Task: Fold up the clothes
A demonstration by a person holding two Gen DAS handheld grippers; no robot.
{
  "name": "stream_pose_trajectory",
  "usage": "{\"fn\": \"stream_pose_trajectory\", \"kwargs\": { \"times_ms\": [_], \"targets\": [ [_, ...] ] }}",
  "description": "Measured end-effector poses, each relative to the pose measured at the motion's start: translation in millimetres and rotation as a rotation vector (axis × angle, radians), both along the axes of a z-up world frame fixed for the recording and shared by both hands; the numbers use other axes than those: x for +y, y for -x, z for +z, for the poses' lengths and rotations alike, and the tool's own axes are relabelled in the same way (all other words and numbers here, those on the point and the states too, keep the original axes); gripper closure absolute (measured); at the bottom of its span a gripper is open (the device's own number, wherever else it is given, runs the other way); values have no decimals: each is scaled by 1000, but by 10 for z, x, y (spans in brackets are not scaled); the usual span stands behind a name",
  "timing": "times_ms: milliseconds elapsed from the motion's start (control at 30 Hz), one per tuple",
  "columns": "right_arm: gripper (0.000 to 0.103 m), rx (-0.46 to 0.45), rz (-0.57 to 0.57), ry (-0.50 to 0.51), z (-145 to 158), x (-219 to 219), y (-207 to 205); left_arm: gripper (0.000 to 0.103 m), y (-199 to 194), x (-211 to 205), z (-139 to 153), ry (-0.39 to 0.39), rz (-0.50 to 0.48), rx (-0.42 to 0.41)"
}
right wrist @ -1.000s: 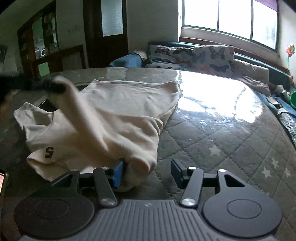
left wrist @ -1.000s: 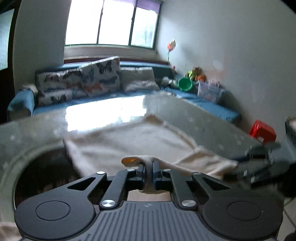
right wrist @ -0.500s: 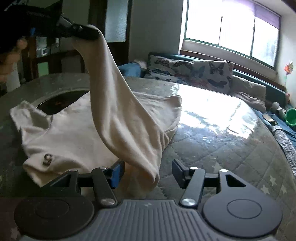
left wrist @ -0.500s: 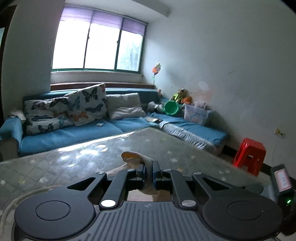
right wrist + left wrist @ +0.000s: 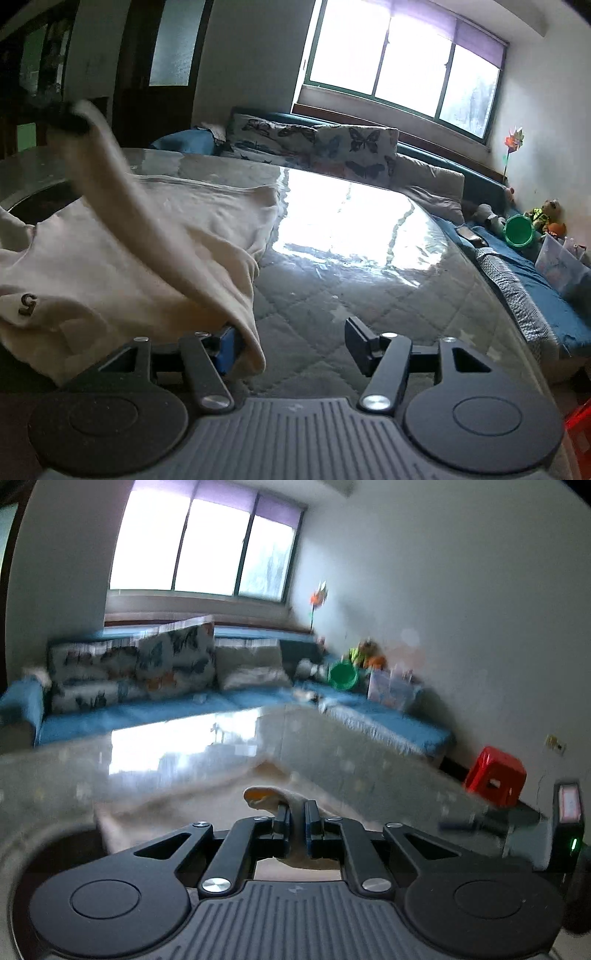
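A cream garment [image 5: 110, 266] with a dark "5" mark lies spread on the left half of the quilted table [image 5: 369, 280]. One strip of it rises up and to the left, where my left gripper [image 5: 68, 120] shows as a dark blur. In the left wrist view that gripper [image 5: 295, 814] is shut on a fold of the cream garment [image 5: 264, 794]. My right gripper [image 5: 293, 345] stands open low over the table's near edge. The garment's hem drapes against its left finger [image 5: 227, 347], and its right finger [image 5: 360, 345] is bare.
A blue sofa [image 5: 147, 710] with butterfly cushions [image 5: 332, 147] runs behind the table under the window. Toys and a green bowl [image 5: 519, 230] sit on the sofa's right end. A red stool [image 5: 495, 775] stands on the floor at right.
My left gripper rose with the garment strip, then came down and leftward; the table fills more of its view again. The right gripper stayed open beside the hem.
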State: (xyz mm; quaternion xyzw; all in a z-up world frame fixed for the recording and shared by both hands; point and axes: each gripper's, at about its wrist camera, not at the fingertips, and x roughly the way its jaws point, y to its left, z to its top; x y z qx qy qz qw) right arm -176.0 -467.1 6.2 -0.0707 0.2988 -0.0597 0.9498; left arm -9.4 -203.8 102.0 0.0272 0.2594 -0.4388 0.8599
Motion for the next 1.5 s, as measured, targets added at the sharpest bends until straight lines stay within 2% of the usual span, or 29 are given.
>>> {"fn": "stream_pose_trajectory", "kwargs": {
  "times_ms": [167, 300, 400, 467, 667, 767, 800, 933, 1100, 1233, 1500],
  "targets": [
    [39, 21, 81, -15, 13, -14, 8, 91, 44, 131, -396, -105, 4, 86],
    [37, 36, 138, 0, 109, -43, 47, 86, 52, 225, -570, -147, 10, 127],
    [38, 85, 182, -85, 224, -160, 77, 82, 80, 269, -585, -157, 15, 111],
    [42, 99, 201, -133, 328, -229, 88, 75, 103, 292, -585, -161, 11, 101],
    [52, 59, 247, -211, 575, -257, -114, 72, 138, 364, -593, -192, 20, 65],
    [59, 78, 278, -227, 526, -221, -329, 72, 150, 418, -556, -187, 36, 54],
    [64, 84, 288, -232, 509, -209, -401, 72, 159, 429, -536, -178, 38, 49],
    [73, 112, 324, -247, 429, -163, -666, 74, 184, 346, -481, -143, 4, 38],
    [74, 142, 317, -221, 240, -119, -795, 74, 134, 96, -590, -153, -56, 62],
    [75, 151, 285, -211, 131, -188, -856, 74, 112, 30, -703, -187, -69, 81],
    [75, 120, 312, -212, 245, -125, -724, 73, 148, 64, -719, -185, -57, 78]
  ]
}}
